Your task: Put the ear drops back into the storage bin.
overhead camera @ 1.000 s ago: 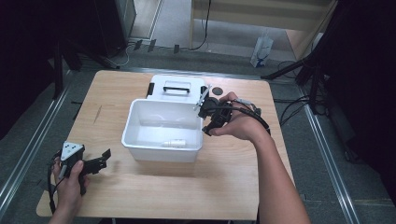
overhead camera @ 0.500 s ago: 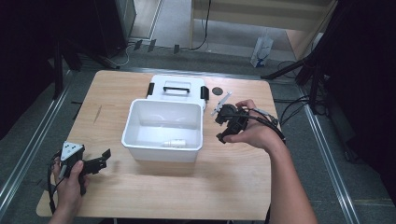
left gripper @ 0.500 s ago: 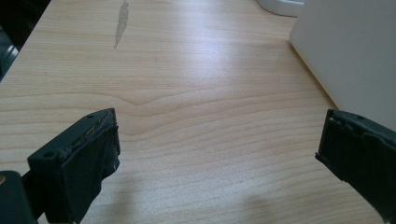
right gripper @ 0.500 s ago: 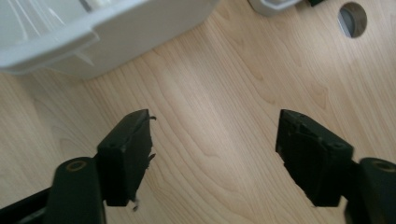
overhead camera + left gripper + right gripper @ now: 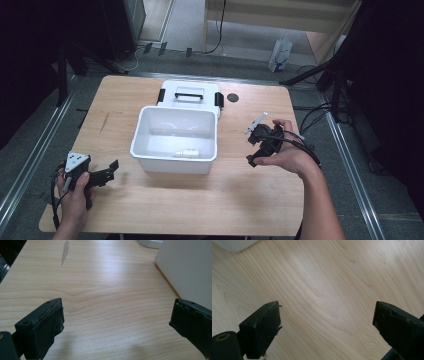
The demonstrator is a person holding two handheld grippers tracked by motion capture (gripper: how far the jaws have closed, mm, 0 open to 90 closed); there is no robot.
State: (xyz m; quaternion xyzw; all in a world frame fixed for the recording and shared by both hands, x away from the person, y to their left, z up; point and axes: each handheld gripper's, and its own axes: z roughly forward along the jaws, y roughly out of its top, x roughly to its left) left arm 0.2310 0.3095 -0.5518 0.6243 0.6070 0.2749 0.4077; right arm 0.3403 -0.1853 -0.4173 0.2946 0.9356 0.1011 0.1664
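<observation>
An open white bin (image 5: 150, 150) stands mid-table with a small white cylindrical object (image 5: 186, 152) lying on its floor by the near wall. My right gripper (image 5: 251, 150) hovers low over bare wood to the right of the bin. Its jaws have just been opening and nothing is between them. In the right gripper view the gripper (image 5: 327, 325) spans only wood, with the bin's corner (image 5: 234, 245) at top left. My left gripper (image 5: 111, 171) rests open at the near left, pointing toward the bin. In the left gripper view the gripper (image 5: 117, 322) is empty, the bin wall (image 5: 190, 270) at right.
A white lid (image 5: 190, 92) with a black handle and black latches lies right behind the bin. A small dark round spot (image 5: 232, 97) sits on the wooden table (image 5: 240, 200) to its right. Cables trail over the right edge. A metal rail runs beside each side of the table.
The right gripper moved from the bin's right rim out to the right and nearer, sinking toward the table, and its jaws spread. The left hand kept still.
</observation>
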